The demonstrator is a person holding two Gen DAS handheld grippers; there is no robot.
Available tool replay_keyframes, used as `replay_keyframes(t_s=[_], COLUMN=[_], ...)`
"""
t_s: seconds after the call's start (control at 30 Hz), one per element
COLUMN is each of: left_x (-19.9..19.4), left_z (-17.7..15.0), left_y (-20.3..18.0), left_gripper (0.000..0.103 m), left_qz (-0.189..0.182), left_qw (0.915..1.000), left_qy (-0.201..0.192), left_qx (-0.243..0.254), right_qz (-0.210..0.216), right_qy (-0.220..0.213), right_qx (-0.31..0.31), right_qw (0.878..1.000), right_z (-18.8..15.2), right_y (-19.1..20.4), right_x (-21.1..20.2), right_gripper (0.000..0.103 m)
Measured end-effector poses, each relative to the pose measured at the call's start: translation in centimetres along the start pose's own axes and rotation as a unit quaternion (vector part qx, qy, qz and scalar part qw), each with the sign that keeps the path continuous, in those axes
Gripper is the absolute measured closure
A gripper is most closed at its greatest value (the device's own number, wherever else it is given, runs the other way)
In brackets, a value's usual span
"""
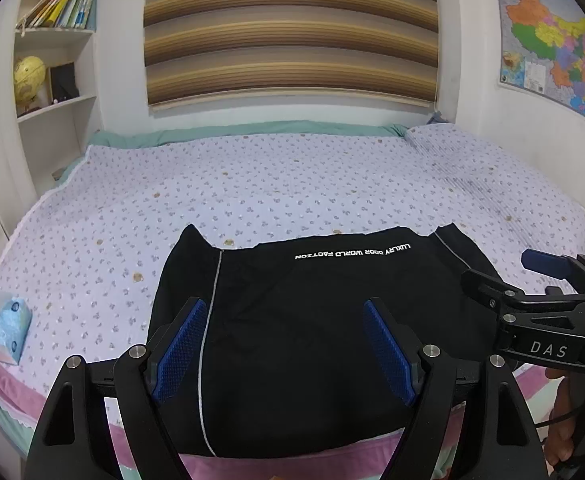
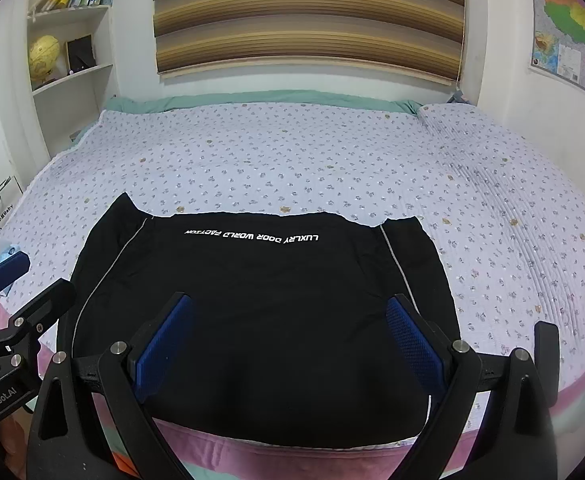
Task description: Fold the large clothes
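A black garment (image 1: pixel 312 320) with white lettering and thin grey piping lies folded flat at the near edge of the bed; it also shows in the right wrist view (image 2: pixel 260 300). My left gripper (image 1: pixel 284 312) hovers open above its near part, holding nothing. My right gripper (image 2: pixel 288 312) is also open and empty above the garment's near middle. The right gripper appears at the right of the left wrist view (image 1: pixel 532 280), and the left gripper at the left of the right wrist view (image 2: pixel 16 280).
The bed (image 1: pixel 252 184) has a floral quilt with a pink near border. A blue tissue pack (image 1: pixel 6 330) lies at its left edge, a pillow (image 1: pixel 452 140) at the far right. A bookshelf (image 1: pixel 56 80) stands left, a wall map (image 1: pixel 552 40) right.
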State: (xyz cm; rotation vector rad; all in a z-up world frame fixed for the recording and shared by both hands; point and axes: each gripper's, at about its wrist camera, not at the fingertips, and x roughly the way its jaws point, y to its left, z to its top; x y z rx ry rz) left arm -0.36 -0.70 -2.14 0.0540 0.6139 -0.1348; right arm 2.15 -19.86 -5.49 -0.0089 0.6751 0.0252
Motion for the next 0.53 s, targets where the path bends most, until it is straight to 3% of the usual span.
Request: replay_keyframes(t_s=[0.53], left_x=[-0.27], left_z=[0.34], left_y=[-0.23], left_gripper=[0.022], left_qz=[0.010], left_qw=[0.9997], left_qy=[-0.016], left_qx=[0.015], right_qz=[0.004], right_qy=[0.010], right_qx=[-0.001], right_qw=[1.000], right_z=[-0.02], right_y=[-0.46], right_x=[0.59], right_gripper=[0.005])
